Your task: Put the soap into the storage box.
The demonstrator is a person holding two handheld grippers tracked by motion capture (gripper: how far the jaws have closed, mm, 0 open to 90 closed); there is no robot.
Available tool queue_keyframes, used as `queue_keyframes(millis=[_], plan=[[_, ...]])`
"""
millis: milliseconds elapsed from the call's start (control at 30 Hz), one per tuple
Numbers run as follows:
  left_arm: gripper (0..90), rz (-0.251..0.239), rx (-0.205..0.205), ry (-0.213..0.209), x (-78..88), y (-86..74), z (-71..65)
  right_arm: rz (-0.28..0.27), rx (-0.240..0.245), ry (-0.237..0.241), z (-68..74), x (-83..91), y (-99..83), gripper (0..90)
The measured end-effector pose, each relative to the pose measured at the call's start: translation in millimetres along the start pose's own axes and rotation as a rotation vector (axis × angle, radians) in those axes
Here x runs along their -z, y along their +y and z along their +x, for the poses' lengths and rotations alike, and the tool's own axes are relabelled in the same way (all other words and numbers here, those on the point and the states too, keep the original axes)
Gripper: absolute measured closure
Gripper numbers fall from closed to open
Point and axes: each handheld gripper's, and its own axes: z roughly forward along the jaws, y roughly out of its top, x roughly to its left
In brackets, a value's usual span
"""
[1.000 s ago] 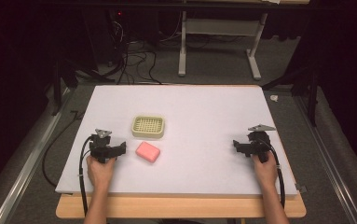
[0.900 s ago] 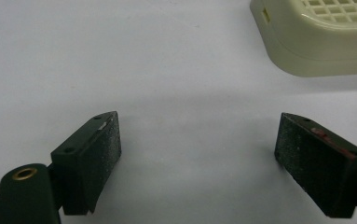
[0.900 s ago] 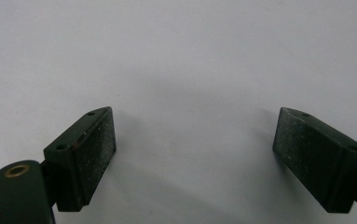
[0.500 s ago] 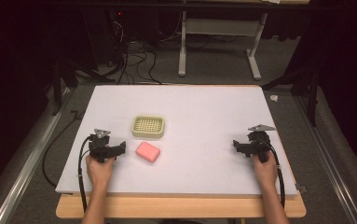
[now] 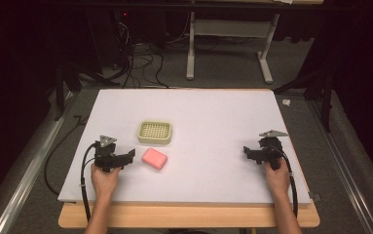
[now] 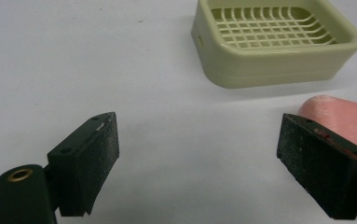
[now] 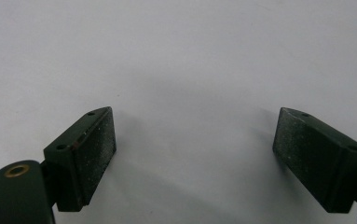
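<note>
A pink soap bar lies on the white table top, just in front of a pale green slatted soap dish. My left gripper rests on the table at the left, open, its jaws pointing right toward the soap and a short way from it. In the left gripper view the left gripper has bare table between its jaws, with the soap bar behind the right jaw and the dish beyond. My right gripper sits open at the right side, and in the right gripper view the right gripper holds nothing.
The table top's wooden front edge runs below the person's forearms. Beyond the table stand a grey metal stand and cables on the dark floor. A metal rail runs along the left side.
</note>
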Motion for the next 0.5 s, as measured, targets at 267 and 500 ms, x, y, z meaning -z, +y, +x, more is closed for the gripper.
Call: queue_keyframes(millis=[267, 500], plan=[[12.6, -0.029, -0.031, -0.05, 10.5, 1.3, -14.1, 0.0, 0.001, 0.0, -0.1, 0.0, 0.0, 13.6], [11.8, -0.047, -0.073, -0.092, 19.6, 3.4, -29.1, -0.001, 0.003, 0.001, -0.3, -0.1, 0.0, 13.6]])
